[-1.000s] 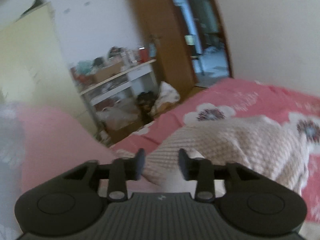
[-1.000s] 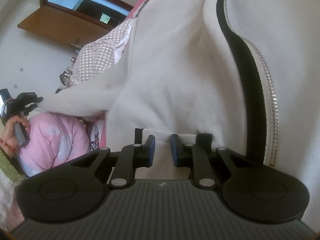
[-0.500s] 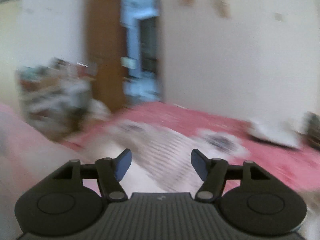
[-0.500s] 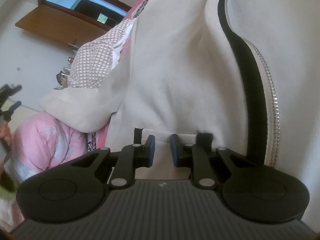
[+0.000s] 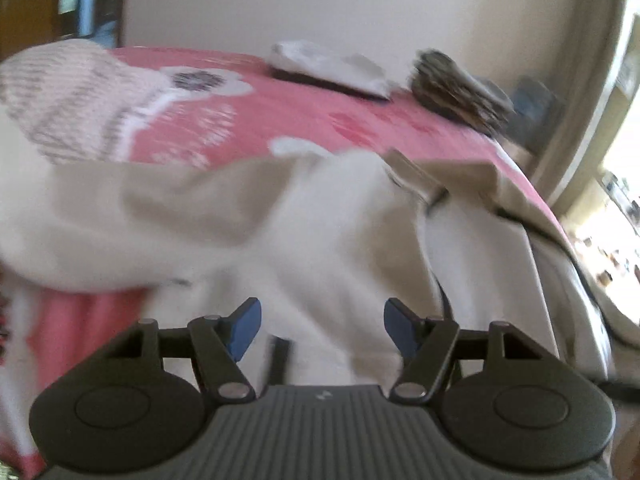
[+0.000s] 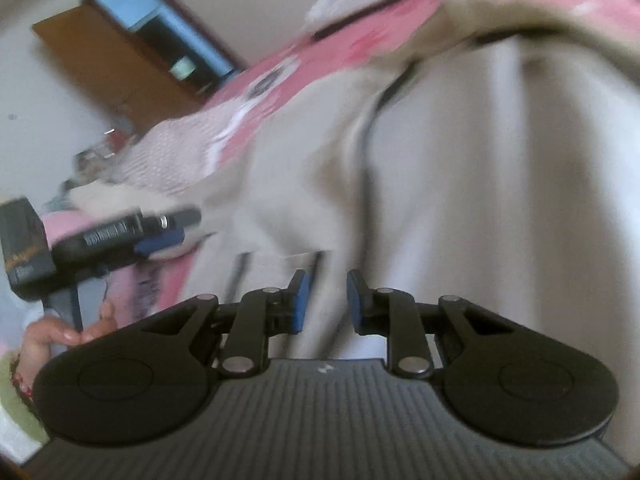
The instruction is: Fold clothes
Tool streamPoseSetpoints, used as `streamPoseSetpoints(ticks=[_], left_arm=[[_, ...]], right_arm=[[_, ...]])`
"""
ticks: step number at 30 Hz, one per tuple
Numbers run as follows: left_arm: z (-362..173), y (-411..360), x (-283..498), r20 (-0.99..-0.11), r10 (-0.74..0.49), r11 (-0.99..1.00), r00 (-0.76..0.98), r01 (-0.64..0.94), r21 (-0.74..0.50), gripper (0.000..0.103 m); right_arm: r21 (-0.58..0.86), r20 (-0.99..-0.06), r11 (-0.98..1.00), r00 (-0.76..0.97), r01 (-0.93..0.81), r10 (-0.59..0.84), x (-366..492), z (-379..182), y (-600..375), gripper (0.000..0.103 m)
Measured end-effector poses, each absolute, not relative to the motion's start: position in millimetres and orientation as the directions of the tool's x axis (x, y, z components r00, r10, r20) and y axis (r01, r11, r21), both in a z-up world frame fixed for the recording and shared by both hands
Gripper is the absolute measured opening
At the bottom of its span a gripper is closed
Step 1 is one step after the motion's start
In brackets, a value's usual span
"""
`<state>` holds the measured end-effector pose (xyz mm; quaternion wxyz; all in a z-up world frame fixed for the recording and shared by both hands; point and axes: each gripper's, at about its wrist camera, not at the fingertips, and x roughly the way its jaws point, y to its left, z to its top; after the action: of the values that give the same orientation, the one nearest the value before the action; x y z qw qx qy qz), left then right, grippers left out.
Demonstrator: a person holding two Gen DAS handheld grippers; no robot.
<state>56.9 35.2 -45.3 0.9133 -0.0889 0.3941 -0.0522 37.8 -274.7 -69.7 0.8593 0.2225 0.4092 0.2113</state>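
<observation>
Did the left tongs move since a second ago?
Yes. The left tongs swung right and tipped down: the doorway slid from the middle to the left edge, and the white jacket now fills the view.

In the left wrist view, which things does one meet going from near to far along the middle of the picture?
left gripper → cream jacket → pink bedsheet → white folded cloth → wall

No text can be read in either of my views. The side of my left gripper point(image 6: 160, 236), seen from my right wrist, bears pale lettering, and the black block point(image 6: 24, 248) behind it an orange label; blur leaves both illegible.
</observation>
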Motion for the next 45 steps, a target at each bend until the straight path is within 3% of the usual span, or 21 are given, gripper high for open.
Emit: streamPoseSetpoints(ticks=[3,6,11,17,25,33,36,37,38,45], left_arm=[[-58.5,8.9,47.9,-0.694,-0.263,0.964,0.67,0.152,-0.218,0.069],[-69.3,-13.2,34.1,-0.698,-0.322,0.945,0.64,0.266,-0.191,0.069],[-88.9,-41.4,11.2,-0.728,-0.379,0.903,0.572,0.401,-0.156,0.069],[-103.6,-57.6,-5.3,-0.751,-0.357,0.883,0.556,0.463,-0.077,0.069],[-99.5,-60.9,-1.5,-0.752,-0.347,0.887,0.56,0.456,-0.07,0.069],[-95.3,-62.2,-10.3,-0.76,-0.346,0.882,0.551,0.467,-0.063,0.069],[-91.4,-61.2,-22.4,-0.755,-0.365,0.866,0.545,0.496,-0.061,0.069],[-90.4,-60.8,-26.6,-0.754,-0.372,0.86,0.541,0.507,-0.059,0.069],[-89.8,-60.5,-30.3,-0.754,-0.378,0.853,0.536,0.519,-0.059,0.069],[-89.8,-57.8,-62.9,-0.77,-0.412,0.796,0.488,0.604,-0.043,0.069]], right_arm=[[0.435,-0.624,0.897,0.694,-0.072,0.358,9.2,-50.2,-320.2,0.022],[0.268,-0.614,0.962,0.779,0.055,0.127,-23.0,-30.8,-358.8,0.03],[0.021,-0.609,0.988,0.786,0.153,-0.109,-72.6,-26.1,-384.0,0.03],[-0.105,-0.629,0.99,0.764,0.098,-0.142,-115.2,-42.4,-379.5,0.031],[-0.02,-0.714,0.992,0.693,0.123,-0.1,-113.0,-78.2,-396.6,0.032],[-0.136,-0.68,0.987,0.717,0.081,-0.152,-101.8,-95.8,-383.7,0.032],[-0.168,-0.67,0.978,0.714,0.123,-0.204,-99.6,-97.9,-388.2,0.027],[-0.163,-0.665,0.977,0.717,0.135,-0.21,-100.7,-95.4,-390.3,0.014],[-0.16,-0.659,0.976,0.72,0.146,-0.216,-102.3,-92.2,-392.0,0.011],[-0.109,-0.683,0.991,0.718,0.08,-0.133,-122.4,-34.0,-397.2,0.01]])
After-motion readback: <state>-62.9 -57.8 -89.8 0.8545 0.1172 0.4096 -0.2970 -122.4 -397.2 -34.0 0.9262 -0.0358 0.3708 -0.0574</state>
